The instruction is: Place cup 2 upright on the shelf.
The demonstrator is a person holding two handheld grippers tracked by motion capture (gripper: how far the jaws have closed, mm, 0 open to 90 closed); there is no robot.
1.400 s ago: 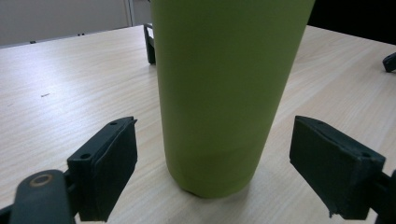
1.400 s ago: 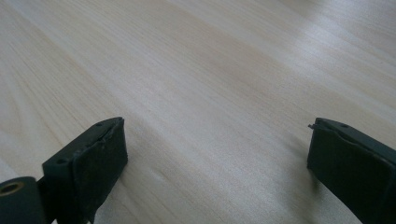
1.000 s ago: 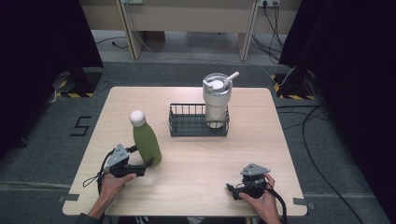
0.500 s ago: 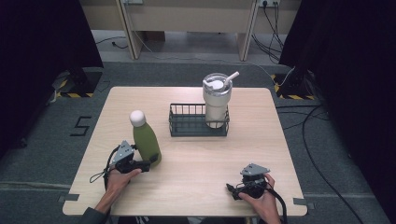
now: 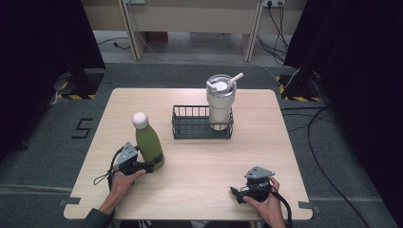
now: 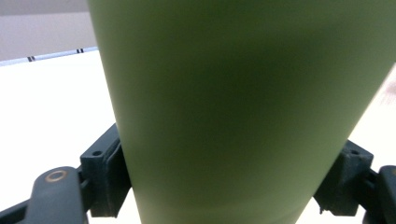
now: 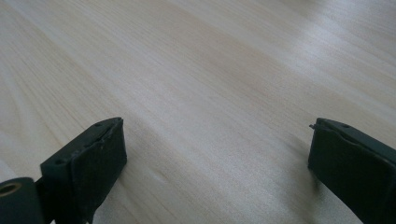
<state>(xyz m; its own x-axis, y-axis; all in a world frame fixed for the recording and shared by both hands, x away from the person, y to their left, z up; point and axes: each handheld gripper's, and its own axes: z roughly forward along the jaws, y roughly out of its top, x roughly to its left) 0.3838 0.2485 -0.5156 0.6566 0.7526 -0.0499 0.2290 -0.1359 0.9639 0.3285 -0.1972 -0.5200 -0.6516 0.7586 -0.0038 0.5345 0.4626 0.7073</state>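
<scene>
At table front | left tongs (image 5: 151,166) clamp green bottle (image 5: 148,144) | right tongs (image 5: 236,194) agape, empty

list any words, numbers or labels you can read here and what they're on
"5": a dark numeral on the grey floor left of the table.
Green bottle: plain, no label in the high view or the left gripper view.
White tumbler: no print legible.
Wire basket: no text.

bottle: green bottle (image 6: 243,107) is right up close, standing on the pale table (image 6: 51,112)
left gripper (image 6: 229,186): jaws just closed, pads squeezing both its sides
</scene>
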